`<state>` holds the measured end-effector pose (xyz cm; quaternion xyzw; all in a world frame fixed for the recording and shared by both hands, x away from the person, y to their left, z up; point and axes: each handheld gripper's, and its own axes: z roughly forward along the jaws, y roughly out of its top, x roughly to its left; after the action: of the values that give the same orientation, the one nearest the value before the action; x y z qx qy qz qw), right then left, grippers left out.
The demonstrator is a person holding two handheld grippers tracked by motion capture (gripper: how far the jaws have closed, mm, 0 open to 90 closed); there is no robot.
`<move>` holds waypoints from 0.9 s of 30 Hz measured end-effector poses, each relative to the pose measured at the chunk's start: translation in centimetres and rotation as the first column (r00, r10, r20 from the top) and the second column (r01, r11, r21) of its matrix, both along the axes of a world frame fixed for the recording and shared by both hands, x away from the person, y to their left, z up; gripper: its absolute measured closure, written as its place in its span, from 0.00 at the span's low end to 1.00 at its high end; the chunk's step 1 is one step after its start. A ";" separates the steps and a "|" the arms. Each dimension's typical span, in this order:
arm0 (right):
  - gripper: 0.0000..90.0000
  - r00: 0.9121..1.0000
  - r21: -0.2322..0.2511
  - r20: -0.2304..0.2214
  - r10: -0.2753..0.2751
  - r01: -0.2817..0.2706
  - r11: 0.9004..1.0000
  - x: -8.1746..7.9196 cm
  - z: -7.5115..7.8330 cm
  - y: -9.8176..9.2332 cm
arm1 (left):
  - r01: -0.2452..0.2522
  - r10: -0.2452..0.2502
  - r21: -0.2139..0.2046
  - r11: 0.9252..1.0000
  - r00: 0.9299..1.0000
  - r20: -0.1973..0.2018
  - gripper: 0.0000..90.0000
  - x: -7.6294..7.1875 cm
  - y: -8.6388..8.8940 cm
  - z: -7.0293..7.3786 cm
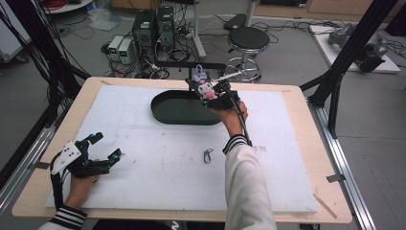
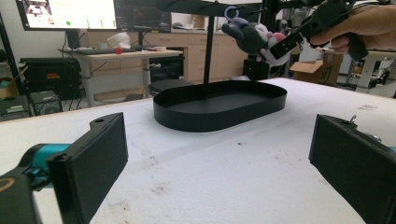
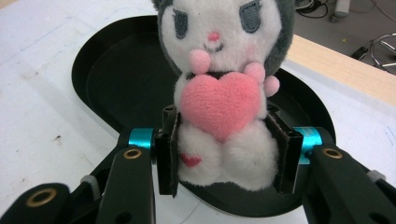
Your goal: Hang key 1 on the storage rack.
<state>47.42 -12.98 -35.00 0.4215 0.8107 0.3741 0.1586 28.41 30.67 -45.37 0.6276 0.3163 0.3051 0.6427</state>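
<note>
1 plush toy (image 3: 223, 100) clamped in right gripper (image 3: 224, 154), above black tray (image 3: 116, 74)

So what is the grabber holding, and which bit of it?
The right gripper holds a plush toy by its lower body, jaws pressing on both sides below the pink heart, above the black tray. The left gripper is open, holding nothing.

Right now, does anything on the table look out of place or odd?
One thing: a small metal clasp lies loose on the white foam mat, apart from the black oval tray. The grey-and-white plush toy in the right tongs looks intact.
</note>
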 end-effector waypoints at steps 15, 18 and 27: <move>0.01 0.999 -0.032 0.050 -0.011 0.013 0.999 0.1 -0.3 0.4 | -0.001 0.001 0.001 1.000 1.000 0.000 0.06 0.0 0.0 0.0; 0.01 0.998 -0.007 0.059 0.016 -0.016 1.000 -0.2 0.1 0.3 | -0.001 0.001 -0.001 1.000 1.000 0.000 0.05 0.0 0.0 0.0; 0.01 0.990 0.041 0.128 0.064 -0.069 0.997 -2.1 2.2 -1.0 | -0.001 0.001 0.001 1.000 1.000 0.000 0.05 0.0 0.0 0.0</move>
<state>45.32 -13.95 -32.77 0.3731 0.8040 0.4233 0.1875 28.40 30.65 -45.37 0.6279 0.3163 0.3056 0.6421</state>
